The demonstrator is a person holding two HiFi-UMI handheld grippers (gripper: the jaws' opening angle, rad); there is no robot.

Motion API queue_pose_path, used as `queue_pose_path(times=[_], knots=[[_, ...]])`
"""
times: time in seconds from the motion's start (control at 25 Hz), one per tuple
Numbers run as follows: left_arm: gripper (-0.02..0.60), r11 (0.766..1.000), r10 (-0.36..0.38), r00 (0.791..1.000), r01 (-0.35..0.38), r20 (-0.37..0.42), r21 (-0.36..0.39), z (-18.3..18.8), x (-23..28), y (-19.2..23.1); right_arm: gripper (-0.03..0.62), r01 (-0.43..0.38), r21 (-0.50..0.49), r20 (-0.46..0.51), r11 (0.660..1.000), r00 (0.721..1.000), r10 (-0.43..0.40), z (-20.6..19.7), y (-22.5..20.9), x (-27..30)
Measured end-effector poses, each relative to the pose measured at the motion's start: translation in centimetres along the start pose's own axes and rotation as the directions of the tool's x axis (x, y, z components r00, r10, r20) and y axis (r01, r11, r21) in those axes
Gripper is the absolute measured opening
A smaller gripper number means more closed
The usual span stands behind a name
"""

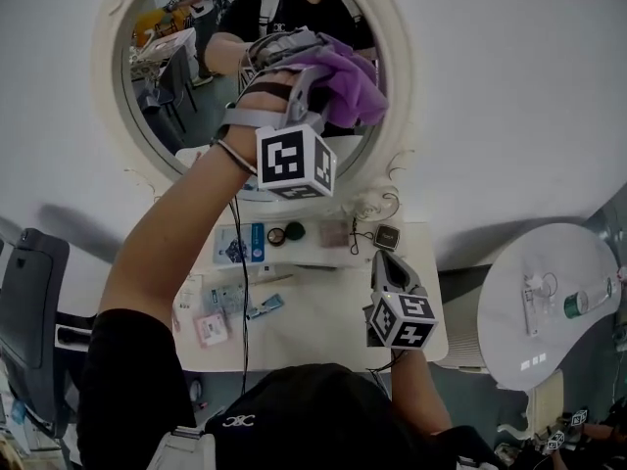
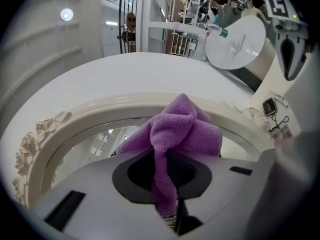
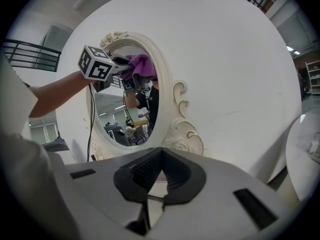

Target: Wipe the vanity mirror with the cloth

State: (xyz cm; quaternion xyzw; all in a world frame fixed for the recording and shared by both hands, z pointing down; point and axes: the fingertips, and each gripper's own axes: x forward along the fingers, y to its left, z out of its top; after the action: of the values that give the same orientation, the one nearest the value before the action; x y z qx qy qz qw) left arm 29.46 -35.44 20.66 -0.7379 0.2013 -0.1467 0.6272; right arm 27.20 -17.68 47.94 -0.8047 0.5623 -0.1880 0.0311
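Cloth [image 2: 180, 134] was clamped in my left gripper's [image 2: 167, 156] jaws, bunched ahead of the tips at the mirror's [image 1: 167, 96] upper right by the frame, while my right gripper [image 3: 162, 176], closed on nothing, hung low over the table [image 1: 323, 321], well apart.

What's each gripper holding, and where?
Left gripper pinches the purple cloth by a trailing fold; the bunch sticks out past the jaws. Right gripper is shut on nothing.
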Motion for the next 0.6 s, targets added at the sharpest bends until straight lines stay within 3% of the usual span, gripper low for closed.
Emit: queue_pose_path(times=[0.32, 0.4, 0.52, 0.6], knots=[[0.055, 0.989, -0.144, 0.990, 0.144, 0.010, 0.037, 0.4, 0.7, -9.3, 0.009, 0.048, 0.003, -0.007, 0.999, 0.999, -0.048, -0.6, -0.9, -1.4], [0.055, 0.973, -0.223, 0.975, 0.222, -0.004, 0.063, 0.0, 0.8, -13.3, 0.009, 0.065, 0.003, -0.009, 0.998, 0.998, -0.065, -0.7, -1.2, -1.8], [0.055, 0.930, -0.353, 0.935, 0.354, -0.027, 0.100, -0.6, 0.7, -20.6, 0.009, 0.098, 0.009, -0.009, 0.995, 0.995, -0.098, -1.0, -1.7, -2.9], [0.055, 0.931, -0.360, 0.933, 0.360, -0.019, 0.053, -0.8, 0.4, -23.3, 0.008, 0.127, 0.017, -0.013, 0.992, 0.992, -0.127, -1.5, -2.2, -3.9]])
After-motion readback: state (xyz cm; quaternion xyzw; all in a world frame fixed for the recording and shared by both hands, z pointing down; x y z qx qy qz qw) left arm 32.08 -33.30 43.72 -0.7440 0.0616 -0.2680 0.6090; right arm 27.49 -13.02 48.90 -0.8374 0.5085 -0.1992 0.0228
